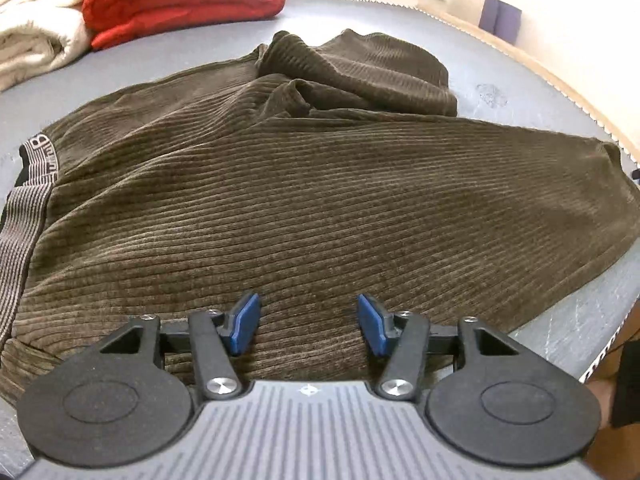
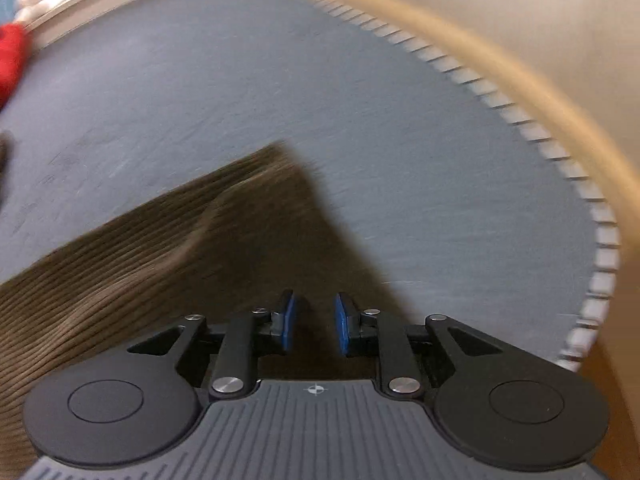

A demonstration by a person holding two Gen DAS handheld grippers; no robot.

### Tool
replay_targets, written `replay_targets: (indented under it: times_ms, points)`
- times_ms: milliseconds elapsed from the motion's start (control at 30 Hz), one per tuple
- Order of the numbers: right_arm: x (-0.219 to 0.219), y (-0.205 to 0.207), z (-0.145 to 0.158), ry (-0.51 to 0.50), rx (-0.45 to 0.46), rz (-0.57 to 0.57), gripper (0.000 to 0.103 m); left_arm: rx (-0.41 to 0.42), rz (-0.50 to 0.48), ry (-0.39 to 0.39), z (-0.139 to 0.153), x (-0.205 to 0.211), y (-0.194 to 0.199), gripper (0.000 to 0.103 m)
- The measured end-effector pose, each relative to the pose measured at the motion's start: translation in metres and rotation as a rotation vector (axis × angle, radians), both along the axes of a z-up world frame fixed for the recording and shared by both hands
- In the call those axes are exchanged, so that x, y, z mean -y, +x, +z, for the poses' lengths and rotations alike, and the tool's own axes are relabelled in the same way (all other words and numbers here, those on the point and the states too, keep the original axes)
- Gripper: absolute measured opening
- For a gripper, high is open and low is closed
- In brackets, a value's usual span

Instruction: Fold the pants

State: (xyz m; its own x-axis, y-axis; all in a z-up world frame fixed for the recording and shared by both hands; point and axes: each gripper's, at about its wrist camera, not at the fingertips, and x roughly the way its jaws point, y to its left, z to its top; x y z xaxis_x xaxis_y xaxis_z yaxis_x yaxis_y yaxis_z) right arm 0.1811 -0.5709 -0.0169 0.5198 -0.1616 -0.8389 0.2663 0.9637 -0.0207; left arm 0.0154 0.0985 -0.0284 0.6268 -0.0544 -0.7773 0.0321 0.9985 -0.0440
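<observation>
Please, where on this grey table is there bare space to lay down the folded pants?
Bare grey table lies between the brown pants leg end and the ruler-marked table edge. The far left corner is crowded: a red folded blanket and a cream one.
</observation>
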Motion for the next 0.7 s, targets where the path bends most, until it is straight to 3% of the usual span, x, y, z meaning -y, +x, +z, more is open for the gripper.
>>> replay_targets:
  times_ms: [100, 167, 233, 267, 300, 467, 633, 667, 700]
  points:
    - [0.020, -0.023, 0.020, 0.077, 0.069, -0.123, 0.024, -0.020, -0.020, 0.023, -0.003, 0.003, 0.004, 0.062]
    - [0.028, -0.038, 0.018, 0.156, 0.048, -0.146, 0.028, -0.024, -0.032, 0.035, -0.004, 0.004, 0.005, 0.064]
    - [0.029, -0.045, 0.004, 0.195, -0.042, -0.152, 0.033, -0.026, -0.041, 0.036, -0.005, 0.004, 0.005, 0.064]
    - [0.029, -0.047, -0.009, 0.171, -0.136, -0.168, 0.033, -0.027, -0.044, 0.034, -0.005, 0.003, 0.004, 0.065]
    - [0.029, -0.054, -0.017, 0.158, -0.171, -0.179, 0.040, -0.030, -0.046, 0.030, -0.005, 0.002, 0.004, 0.065]
    - [0.043, -0.067, -0.008, 0.248, -0.065, -0.345, 0.040, -0.039, -0.047, 0.025, -0.003, 0.001, 0.001, 0.066]
    - [0.060, -0.067, -0.015, 0.322, -0.076, -0.450, 0.042, -0.035, -0.044, 0.033, -0.005, 0.003, 0.003, 0.067]
    - [0.059, -0.068, -0.014, 0.327, -0.072, -0.457, 0.039, -0.033, -0.041, 0.032, -0.005, 0.003, 0.003, 0.067]
    - [0.057, -0.069, -0.010, 0.333, -0.059, -0.459, 0.014, -0.031, -0.040, 0.031, -0.005, 0.003, 0.002, 0.067]
